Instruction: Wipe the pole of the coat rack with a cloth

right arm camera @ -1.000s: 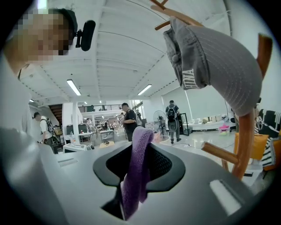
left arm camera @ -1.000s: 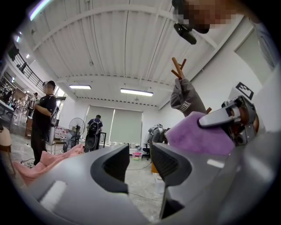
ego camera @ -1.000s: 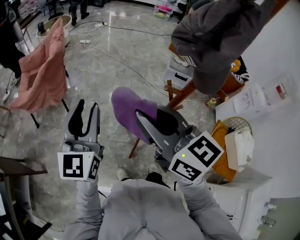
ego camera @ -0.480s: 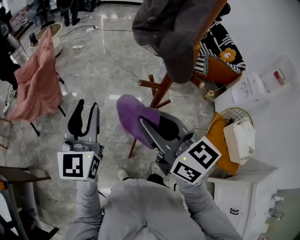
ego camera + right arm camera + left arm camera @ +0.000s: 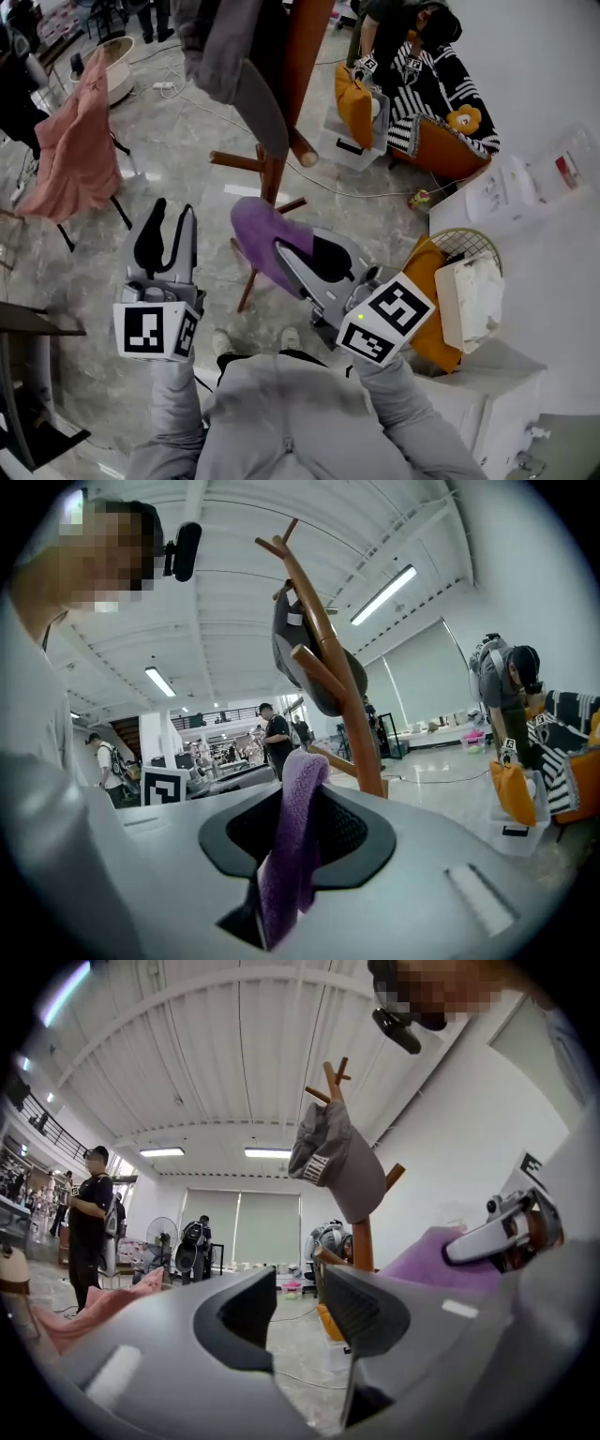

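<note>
The coat rack's brown wooden pole (image 5: 279, 112) rises at the top centre of the head view, with splayed legs (image 5: 246, 161) on the marble floor and a grey cap (image 5: 225, 52) hung near its top. My right gripper (image 5: 298, 246) is shut on a purple cloth (image 5: 262, 234), held just below and in front of the pole, apart from it. In the right gripper view the cloth (image 5: 292, 836) hangs between the jaws, with the pole (image 5: 347, 705) beyond. My left gripper (image 5: 169, 234) stands open and empty to the left; its view shows the pole (image 5: 362, 1241) and cap (image 5: 336, 1157).
A pink garment (image 5: 70, 141) drapes a chair at the left. An orange bag (image 5: 354, 103) and a bent-over person (image 5: 412, 28) are behind the rack. At the right stand a white cabinet (image 5: 487, 384) and a wire basket (image 5: 469, 248). Cables (image 5: 225, 117) cross the floor.
The coat rack has slid from the upper right to the top centre of the head view and looms closer. Both grippers keep their places in the frame, with the cloth still held.
</note>
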`<state>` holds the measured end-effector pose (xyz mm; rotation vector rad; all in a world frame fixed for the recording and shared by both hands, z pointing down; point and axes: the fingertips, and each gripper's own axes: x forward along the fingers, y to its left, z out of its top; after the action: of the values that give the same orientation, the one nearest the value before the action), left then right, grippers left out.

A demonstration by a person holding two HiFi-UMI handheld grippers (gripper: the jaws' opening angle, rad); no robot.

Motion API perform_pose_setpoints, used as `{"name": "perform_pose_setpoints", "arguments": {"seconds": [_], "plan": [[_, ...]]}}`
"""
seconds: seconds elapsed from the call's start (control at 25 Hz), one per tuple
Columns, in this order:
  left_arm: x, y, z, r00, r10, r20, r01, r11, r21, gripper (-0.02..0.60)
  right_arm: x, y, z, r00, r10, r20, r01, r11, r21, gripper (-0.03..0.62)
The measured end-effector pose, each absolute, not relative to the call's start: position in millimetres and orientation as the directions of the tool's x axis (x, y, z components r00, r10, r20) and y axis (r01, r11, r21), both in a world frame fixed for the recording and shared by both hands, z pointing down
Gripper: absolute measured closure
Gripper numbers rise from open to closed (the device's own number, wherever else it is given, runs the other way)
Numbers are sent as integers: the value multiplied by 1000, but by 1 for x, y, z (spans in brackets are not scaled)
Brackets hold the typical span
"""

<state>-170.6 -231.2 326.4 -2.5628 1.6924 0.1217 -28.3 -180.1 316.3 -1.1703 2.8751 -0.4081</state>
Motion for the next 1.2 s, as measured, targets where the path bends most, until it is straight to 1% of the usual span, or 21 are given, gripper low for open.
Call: {"name": "perform_pose_setpoints", "arguments": {"seconds": [0.16, 0.28, 0.4, 0.6, 0.76, 0.84, 1.04, 1.2], "plan": [[-151, -217, 334, 334, -938, -92, -942, -335, -5, 418, 12, -182, 321, -717, -691, 89, -690, 687, -229, 513], [-140, -206, 337, 297, -952, -76, -955, -298, -4, 418, 41, -193, 312, -686, -724, 72, -725, 670, -159, 513], [-134, -194, 337, 264, -962, -61, -964, -264, -12, 419, 59, -207, 294, -654, -756, 19, -755, 651, -80, 513], [-137, -192, 328, 246, -967, -61, -969, -244, -35, 418, 57, -237, 259, -605, -789, -106, -796, 601, 74, 513], [-147, -198, 329, 236, -970, -52, -971, -234, -40, 419, 39, -253, 258, -586, -794, -164, -810, 578, 95, 513], [-150, -200, 331, 236, -971, -44, -971, -234, -42, 419, 26, -257, 269, -599, -786, -154, -800, 594, 83, 513], [-163, -207, 343, 228, -973, -21, -974, -227, -23, 418, -4, -264, 313, -641, -764, -75, -768, 636, 76, 513], [-164, -211, 359, 235, -972, 8, -972, -235, 4, 418, -9, -271, 343, -645, -763, -27, -764, 644, 48, 513]]}}
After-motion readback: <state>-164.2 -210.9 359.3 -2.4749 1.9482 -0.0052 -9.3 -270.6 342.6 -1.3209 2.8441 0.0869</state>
